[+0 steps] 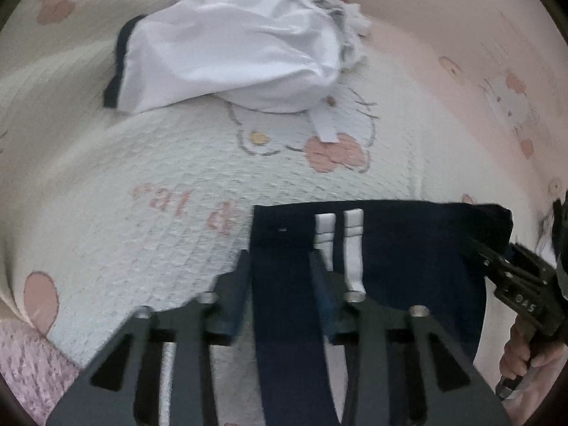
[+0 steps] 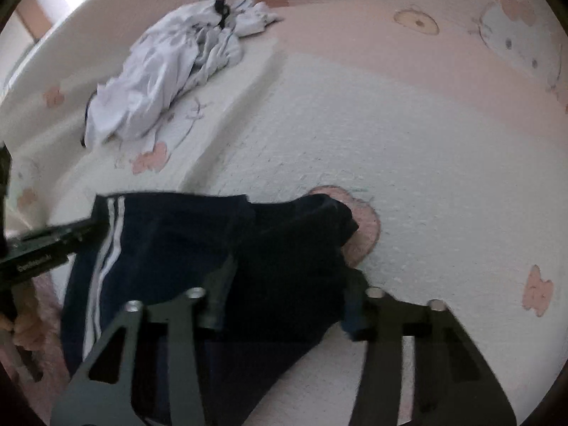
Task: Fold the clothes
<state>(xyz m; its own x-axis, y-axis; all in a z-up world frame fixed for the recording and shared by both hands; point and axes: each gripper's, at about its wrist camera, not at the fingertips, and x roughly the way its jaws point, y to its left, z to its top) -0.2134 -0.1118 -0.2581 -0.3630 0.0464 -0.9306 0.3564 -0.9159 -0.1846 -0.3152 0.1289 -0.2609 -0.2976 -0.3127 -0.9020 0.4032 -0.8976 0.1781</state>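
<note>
- Navy shorts (image 1: 408,248) with two white stripes lay near on the bedspread (image 1: 159,220), a crumpled white garment (image 1: 230,56) far behind. Left gripper (image 1: 280,259) sat part-open, its fingers astride a navy strip; a firm pinch wasn't evident.
- Right gripper (image 2: 287,277) stood wide over the shorts' (image 2: 159,241) dark right portion, gripping nothing visible. I'd judge both edges needed gripping evenly, keeping the cloth taut.
</note>
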